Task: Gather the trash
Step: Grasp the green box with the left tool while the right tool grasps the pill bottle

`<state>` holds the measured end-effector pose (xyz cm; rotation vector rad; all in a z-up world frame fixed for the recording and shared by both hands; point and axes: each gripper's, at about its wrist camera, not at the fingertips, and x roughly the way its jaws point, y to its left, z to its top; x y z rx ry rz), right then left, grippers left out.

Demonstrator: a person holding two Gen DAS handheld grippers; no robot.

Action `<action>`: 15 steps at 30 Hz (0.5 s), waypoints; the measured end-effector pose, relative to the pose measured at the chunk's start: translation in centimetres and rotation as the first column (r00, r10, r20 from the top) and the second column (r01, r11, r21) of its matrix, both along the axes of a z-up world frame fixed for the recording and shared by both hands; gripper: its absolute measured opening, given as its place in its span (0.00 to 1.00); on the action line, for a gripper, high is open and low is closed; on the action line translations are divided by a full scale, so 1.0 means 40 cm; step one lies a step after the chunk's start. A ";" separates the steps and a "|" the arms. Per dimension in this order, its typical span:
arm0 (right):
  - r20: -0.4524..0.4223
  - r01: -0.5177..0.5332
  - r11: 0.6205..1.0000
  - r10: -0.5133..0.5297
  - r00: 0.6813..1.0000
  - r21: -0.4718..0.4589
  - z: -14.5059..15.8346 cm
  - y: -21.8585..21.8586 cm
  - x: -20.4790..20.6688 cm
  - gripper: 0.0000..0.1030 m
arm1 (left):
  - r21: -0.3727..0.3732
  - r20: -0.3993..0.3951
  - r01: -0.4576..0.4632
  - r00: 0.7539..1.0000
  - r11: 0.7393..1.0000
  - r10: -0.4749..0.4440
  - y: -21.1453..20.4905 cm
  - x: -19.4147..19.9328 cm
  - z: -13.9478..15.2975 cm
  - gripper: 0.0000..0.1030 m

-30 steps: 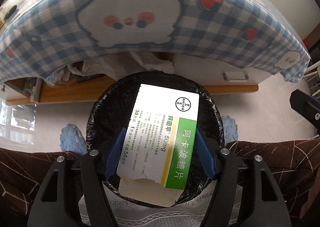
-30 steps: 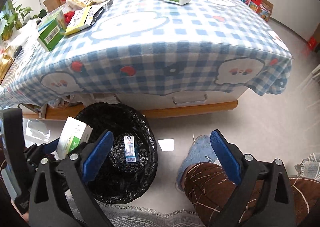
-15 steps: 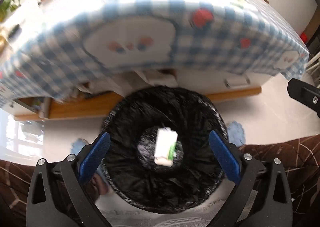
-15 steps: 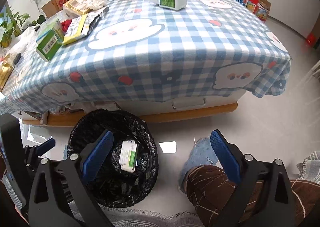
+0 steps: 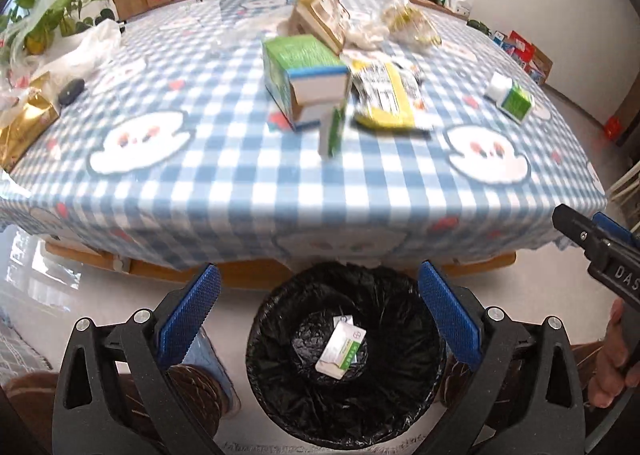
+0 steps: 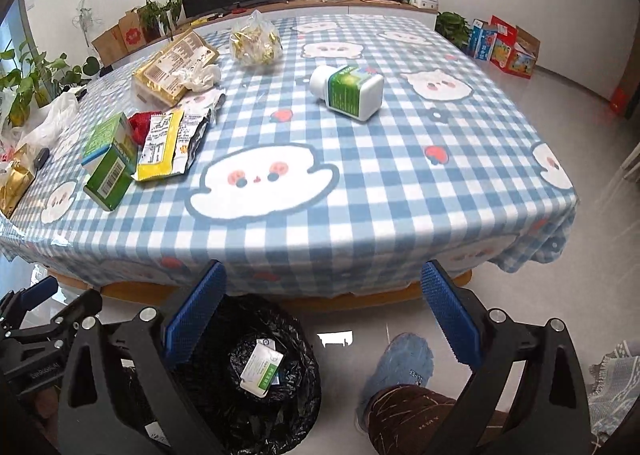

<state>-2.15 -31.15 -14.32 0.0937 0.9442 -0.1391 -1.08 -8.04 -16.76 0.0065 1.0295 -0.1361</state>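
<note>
A black-lined trash bin (image 5: 416, 399) (image 6: 296, 411) stands on the floor by the table's front edge. A white and green medicine box (image 5: 341, 349) (image 6: 262, 370) lies at its bottom. My left gripper (image 5: 318, 319) is open and empty above the bin. My right gripper (image 6: 322, 315) is open and empty, to the right of the bin. On the checked tablecloth (image 6: 360, 183) lie a green carton (image 5: 304, 81) (image 6: 110, 159), a yellow wrapper (image 5: 384, 99) (image 6: 164, 147) and a white bottle with a green label (image 6: 346, 91) (image 5: 510, 97).
Farther back on the table are a tan packet (image 6: 174, 67), a clear bag of gold sweets (image 6: 256, 41) and crumpled white paper (image 6: 200, 77). A gold bag (image 6: 16, 183) sits at the left edge. My knee and blue slipper (image 6: 400, 367) are on the floor to the right of the bin.
My left gripper opened and let go of the medicine box, which fell into the bin. Both grippers have since tilted up, so the table top shows.
</note>
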 end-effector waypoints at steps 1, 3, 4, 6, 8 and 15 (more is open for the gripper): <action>0.004 0.002 1.000 -0.002 1.000 0.004 0.003 -0.004 0.009 0.91 | -0.001 0.004 -0.001 1.000 1.000 0.001 0.004 0.012 0.011 0.94; 0.008 0.006 1.000 -0.006 1.000 0.003 0.007 -0.011 0.030 0.91 | -0.014 -0.003 -0.010 1.000 1.000 0.010 0.015 0.041 0.029 0.94; 0.007 0.010 1.000 -0.010 1.000 0.000 0.008 -0.015 0.043 0.91 | -0.027 -0.008 -0.014 1.000 1.000 0.014 0.021 0.057 0.036 0.94; 0.002 0.014 1.000 -0.014 1.000 -0.010 0.012 -0.021 0.069 0.91 | -0.034 -0.014 -0.023 1.000 0.999 0.023 0.029 0.090 0.046 0.94; 0.009 0.009 1.000 -0.008 1.000 -0.022 0.021 -0.025 0.100 0.91 | -0.040 -0.015 -0.024 1.000 0.999 0.024 0.032 0.122 0.057 0.94; 0.017 0.012 0.999 -0.011 1.000 -0.032 0.033 -0.052 0.228 0.91 | -0.004 -0.003 -0.014 1.000 1.000 0.014 0.022 0.231 0.093 0.94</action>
